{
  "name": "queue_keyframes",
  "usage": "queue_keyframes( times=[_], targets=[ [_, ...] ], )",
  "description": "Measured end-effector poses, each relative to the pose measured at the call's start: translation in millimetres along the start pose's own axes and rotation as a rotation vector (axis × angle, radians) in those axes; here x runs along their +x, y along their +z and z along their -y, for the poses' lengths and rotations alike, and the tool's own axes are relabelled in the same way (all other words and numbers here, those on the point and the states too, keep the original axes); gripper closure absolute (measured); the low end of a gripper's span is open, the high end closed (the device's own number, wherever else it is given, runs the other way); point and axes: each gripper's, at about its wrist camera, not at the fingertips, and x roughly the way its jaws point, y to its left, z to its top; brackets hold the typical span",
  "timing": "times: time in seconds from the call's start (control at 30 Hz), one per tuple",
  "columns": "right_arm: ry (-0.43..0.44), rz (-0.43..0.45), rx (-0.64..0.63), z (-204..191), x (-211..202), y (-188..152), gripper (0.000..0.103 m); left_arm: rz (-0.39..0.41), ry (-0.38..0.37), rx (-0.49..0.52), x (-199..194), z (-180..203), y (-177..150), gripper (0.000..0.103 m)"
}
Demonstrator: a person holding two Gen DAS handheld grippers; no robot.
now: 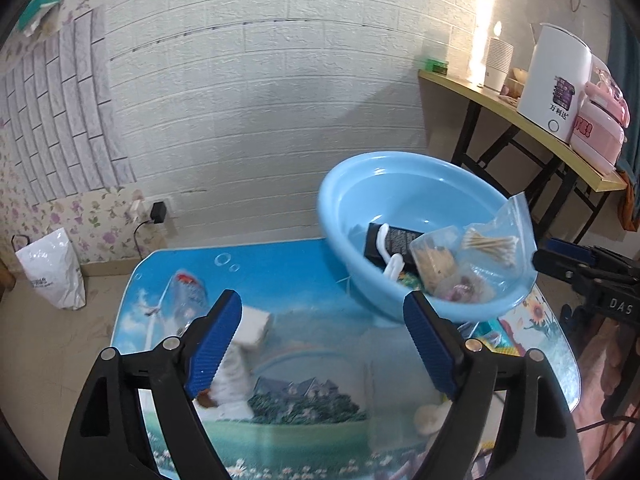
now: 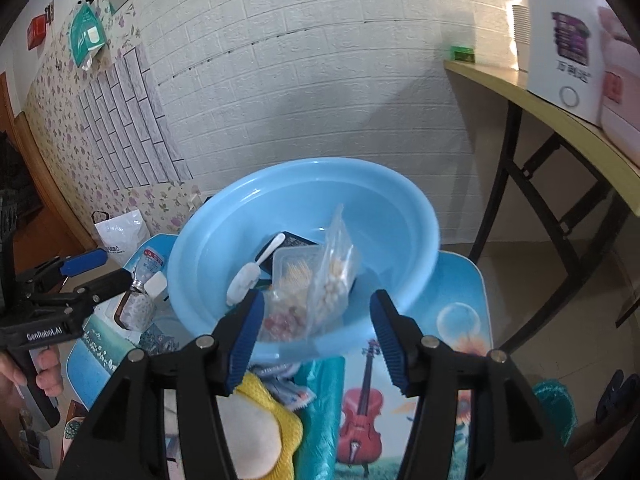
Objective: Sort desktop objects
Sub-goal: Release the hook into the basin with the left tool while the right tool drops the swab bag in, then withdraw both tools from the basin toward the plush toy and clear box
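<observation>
Both grippers stand released, nothing between their pads: the left gripper [image 1: 322,340] sits left of the blue basin [image 1: 352,216], the right gripper [image 2: 316,340] just before it. Only the right wrist view shows a yellow sponge [image 2: 276,408] below its fingers; only the left shows cotton swabs [image 1: 490,244] bagged inside the basin.

Far beyond the jaws and to their right, a white kettle [image 1: 554,80] and pink cooker [image 1: 600,130] stand on a side table [image 1: 480,94]; a white bag [image 1: 52,270] sits far left.
</observation>
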Motion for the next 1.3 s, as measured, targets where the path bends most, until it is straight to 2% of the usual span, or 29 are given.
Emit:
queue_keyframes(
  times=[0.77, 1.03, 1.3],
  targets=[
    [-0.014, -0.064, 0.06, 1.9, -12.3, -44.4, 0.048, -0.058, 0.085, -0.115, -11.7, -56.1, -49.6, 0.019],
    [-0.011, -0.088, 0.066, -11.0, -8.2, -52.9, 0.048, -0.087, 0.094, -0.15, -2.9, -73.4, -64.3, 0.019],
    [0.022, -0.135, 0.047, -40.0, 2.5, -62.4, 0.048, -0.131, 0.104, -0.199, 22.7, -91.1, -73.0, 0.019]
  ],
)
